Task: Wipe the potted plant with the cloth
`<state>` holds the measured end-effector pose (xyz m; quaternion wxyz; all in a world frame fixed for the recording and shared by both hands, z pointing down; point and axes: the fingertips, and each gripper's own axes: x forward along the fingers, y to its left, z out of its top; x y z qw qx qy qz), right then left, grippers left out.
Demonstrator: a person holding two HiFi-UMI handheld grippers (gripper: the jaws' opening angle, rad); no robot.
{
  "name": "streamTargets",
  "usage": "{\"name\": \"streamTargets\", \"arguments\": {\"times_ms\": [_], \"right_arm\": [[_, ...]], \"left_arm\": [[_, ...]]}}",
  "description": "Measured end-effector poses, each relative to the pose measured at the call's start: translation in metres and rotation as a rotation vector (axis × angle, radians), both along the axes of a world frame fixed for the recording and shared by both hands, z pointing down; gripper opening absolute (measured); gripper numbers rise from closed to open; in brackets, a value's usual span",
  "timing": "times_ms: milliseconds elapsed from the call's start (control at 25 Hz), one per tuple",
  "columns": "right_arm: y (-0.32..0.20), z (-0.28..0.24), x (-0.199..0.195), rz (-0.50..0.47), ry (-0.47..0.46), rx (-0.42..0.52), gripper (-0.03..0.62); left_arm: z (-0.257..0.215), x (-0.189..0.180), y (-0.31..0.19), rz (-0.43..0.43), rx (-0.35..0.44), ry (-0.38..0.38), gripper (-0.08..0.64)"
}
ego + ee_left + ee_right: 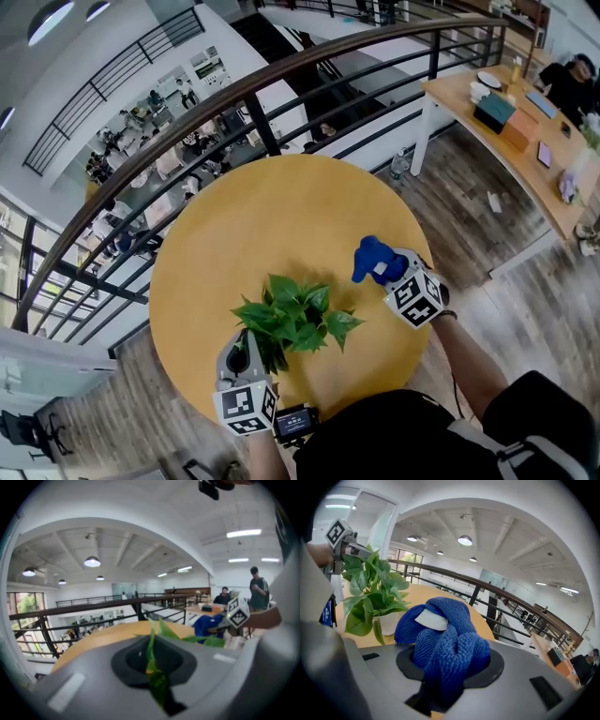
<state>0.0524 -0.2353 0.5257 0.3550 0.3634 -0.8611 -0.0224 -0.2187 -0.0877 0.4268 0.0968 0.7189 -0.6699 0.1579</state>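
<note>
The potted plant (295, 319) with broad green leaves stands near the front edge of the round yellow table (281, 211). My left gripper (251, 349) is at the plant's near left side, shut on one green leaf (151, 665) that runs between its jaws. My right gripper (387, 272) hovers to the right of the plant, shut on a bunched blue cloth (373, 258). In the right gripper view the cloth (445, 639) bulges out of the jaws with a white label on top. Beyond it are the plant (370, 588) and its white pot (387, 624).
A dark metal railing (281, 84) curves behind the table, with a lower floor and people beyond it. A long wooden desk (511, 131) with boxes stands at the right, and a person sits at its far end. The table's right edge lies close to my right gripper.
</note>
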Motion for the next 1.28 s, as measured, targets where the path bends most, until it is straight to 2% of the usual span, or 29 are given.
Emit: {"name": "streamTargets", "arguments": {"times_ms": [120,200,320,400,560,680,760,880,1000,1080,1160,1280], "right_arm": [[-0.008,-0.037,-0.012,0.010,-0.129,0.051,0.161],[-0.002,-0.059,-0.043,-0.072,-0.189,0.082,0.161],[0.016,-0.054,-0.083,-0.208,-0.126,0.087,0.161],[0.023,-0.028,-0.087,-0.242,-0.047,0.054,0.161],[0.021,0.031,-0.052,-0.180,0.101,-0.037,0.161],[0.013,0.044,-0.029,-0.134,0.177,-0.044,0.161],[0.006,0.028,-0.028,-0.110,0.150,-0.009,0.161],[0.000,-0.024,-0.048,-0.113,0.018,0.081,0.161],[0.006,-0.077,-0.085,-0.214,-0.135,0.157,0.161],[0.012,-0.092,-0.116,-0.300,-0.180,0.170,0.161],[0.015,-0.083,-0.144,-0.379,-0.152,0.155,0.161],[0.010,-0.034,-0.162,-0.435,-0.007,0.088,0.161]], "left_arm": [[-0.001,0.003,0.000,0.013,0.007,0.007,0.002],[0.000,0.004,0.001,0.015,0.005,0.006,0.002],[0.000,0.004,0.000,0.010,0.005,0.003,0.002],[0.000,0.002,-0.001,0.002,0.003,0.003,0.002],[0.001,-0.001,0.000,0.002,0.012,0.026,0.002],[-0.001,-0.002,-0.001,0.009,0.022,0.041,0.002],[-0.003,-0.002,-0.002,0.013,0.025,0.042,0.002],[-0.004,-0.002,-0.006,0.019,0.031,0.039,0.002],[-0.006,0.002,-0.010,0.028,0.037,0.038,0.002],[-0.008,0.004,-0.012,0.031,0.039,0.034,0.002],[-0.009,0.005,-0.013,0.032,0.038,0.035,0.002],[-0.009,0.006,-0.012,0.031,0.033,0.038,0.002]]}}
